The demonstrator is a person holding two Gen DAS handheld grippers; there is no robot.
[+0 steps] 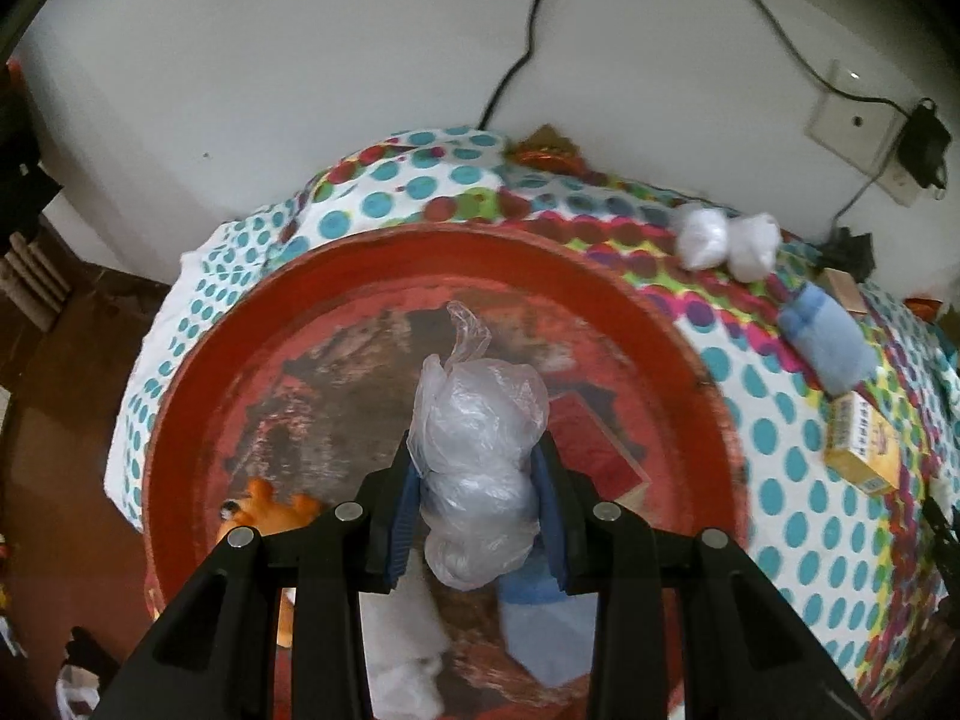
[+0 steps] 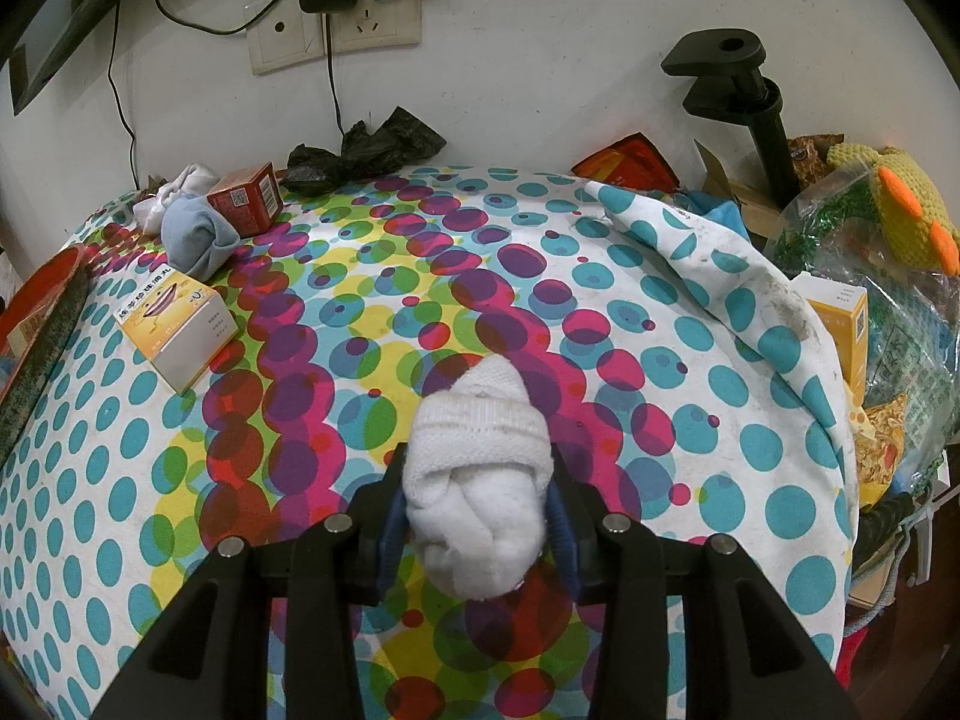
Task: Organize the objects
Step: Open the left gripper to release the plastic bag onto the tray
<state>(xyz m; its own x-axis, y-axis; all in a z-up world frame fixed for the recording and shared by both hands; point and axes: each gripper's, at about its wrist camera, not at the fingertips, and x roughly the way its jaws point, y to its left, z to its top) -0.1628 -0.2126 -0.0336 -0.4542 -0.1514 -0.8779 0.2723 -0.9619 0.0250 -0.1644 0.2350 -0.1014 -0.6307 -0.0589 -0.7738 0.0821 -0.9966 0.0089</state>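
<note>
My left gripper (image 1: 478, 504) is shut on a knotted clear plastic bag (image 1: 480, 438) and hangs over a worn round red tray (image 1: 336, 276). In the tray lie an orange toy (image 1: 270, 513), a red box (image 1: 591, 444), a white cloth item (image 1: 402, 648) and a light blue cloth item (image 1: 543, 630). My right gripper (image 2: 477, 504) is shut on a rolled white sock (image 2: 480, 480) above the dotted tablecloth (image 2: 690, 372). A rolled light blue sock (image 2: 195, 237) and a yellow-and-white box (image 2: 177, 318) rest on the cloth at the left.
A red carton (image 2: 247, 198) and a black plastic bag (image 2: 366, 150) lie near the wall. Two white bundles (image 1: 726, 240) sit on the cloth right of the tray. Snack packets, a knitted toy (image 2: 900, 204) and a black clamp stand (image 2: 750, 96) crowd the right edge. Cables hang from wall sockets (image 2: 336, 30).
</note>
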